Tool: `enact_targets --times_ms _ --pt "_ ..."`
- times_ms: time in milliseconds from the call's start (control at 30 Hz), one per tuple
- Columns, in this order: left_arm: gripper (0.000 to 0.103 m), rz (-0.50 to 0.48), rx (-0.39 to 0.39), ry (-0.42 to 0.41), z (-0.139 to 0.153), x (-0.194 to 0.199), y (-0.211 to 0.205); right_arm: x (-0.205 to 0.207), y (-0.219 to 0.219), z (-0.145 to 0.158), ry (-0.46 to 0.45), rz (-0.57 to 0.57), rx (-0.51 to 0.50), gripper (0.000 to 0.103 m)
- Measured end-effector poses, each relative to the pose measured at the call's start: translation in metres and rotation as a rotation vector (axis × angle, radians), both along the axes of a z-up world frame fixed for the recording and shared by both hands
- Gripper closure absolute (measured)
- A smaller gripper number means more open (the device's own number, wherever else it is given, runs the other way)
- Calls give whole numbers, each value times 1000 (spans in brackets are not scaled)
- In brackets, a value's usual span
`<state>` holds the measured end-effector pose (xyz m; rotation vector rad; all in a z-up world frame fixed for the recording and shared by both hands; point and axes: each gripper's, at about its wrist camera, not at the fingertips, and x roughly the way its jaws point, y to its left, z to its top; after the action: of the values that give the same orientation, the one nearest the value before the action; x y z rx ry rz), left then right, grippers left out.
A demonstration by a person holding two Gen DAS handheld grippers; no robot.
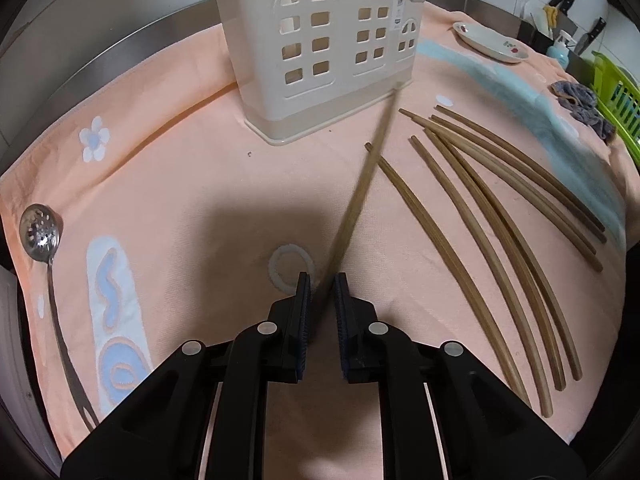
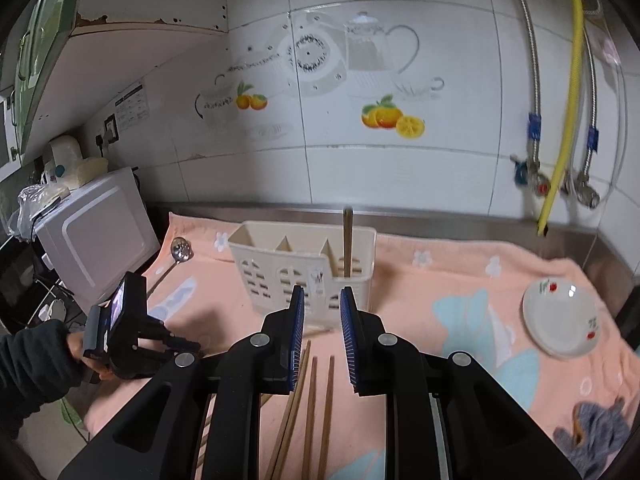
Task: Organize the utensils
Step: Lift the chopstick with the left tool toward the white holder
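Bamboo chopstick (image 1: 360, 200) clamped between left gripper (image 1: 322, 280) pads, tip ahead near holder (image 1: 320, 52) base; raise tip over the rim before releasing; right gripper (image 2: 322, 300) open, idle.

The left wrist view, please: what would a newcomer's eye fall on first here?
First, the blurred chopstick pinched in the left gripper, slanting up toward the cream utensil caddy standing on the peach towel. Next, the loose chopsticks fanned out to its right, and the slotted spoon lying at the towel's far left edge.
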<state>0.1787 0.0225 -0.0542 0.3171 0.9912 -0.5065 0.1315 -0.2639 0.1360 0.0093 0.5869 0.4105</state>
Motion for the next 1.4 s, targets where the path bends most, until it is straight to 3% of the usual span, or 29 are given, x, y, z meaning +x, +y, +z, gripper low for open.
enact_targets --times_ms 233,467,500,600,733,900,1200,1400 --pt "92 45 -57 -34 13 -18 0 -13 -4 -21 33 -12 14 84" --pt "94 74 -165 -137 72 -44 2 -25 -6 -25 28 -4 54 84" --pt "99 78 -179 -159 82 -47 1 -27 -5 -25 23 -1 57 84" --pt "100 81 -222 -218 107 -54 -3 -31 -4 -24 15 8 73 84" --pt "100 76 -236 -255 122 -52 -12 -36 -4 -24 10 16 92 84" --pt "99 100 -165 -224 107 -49 -14 -41 -6 -26 10 27 100 84" --pt "92 67 -104 -69 42 -40 -5 -39 0 -42 40 30 80 80" --pt "92 67 -55 -35 13 -35 -5 -37 3 -56 78 26 72 80"
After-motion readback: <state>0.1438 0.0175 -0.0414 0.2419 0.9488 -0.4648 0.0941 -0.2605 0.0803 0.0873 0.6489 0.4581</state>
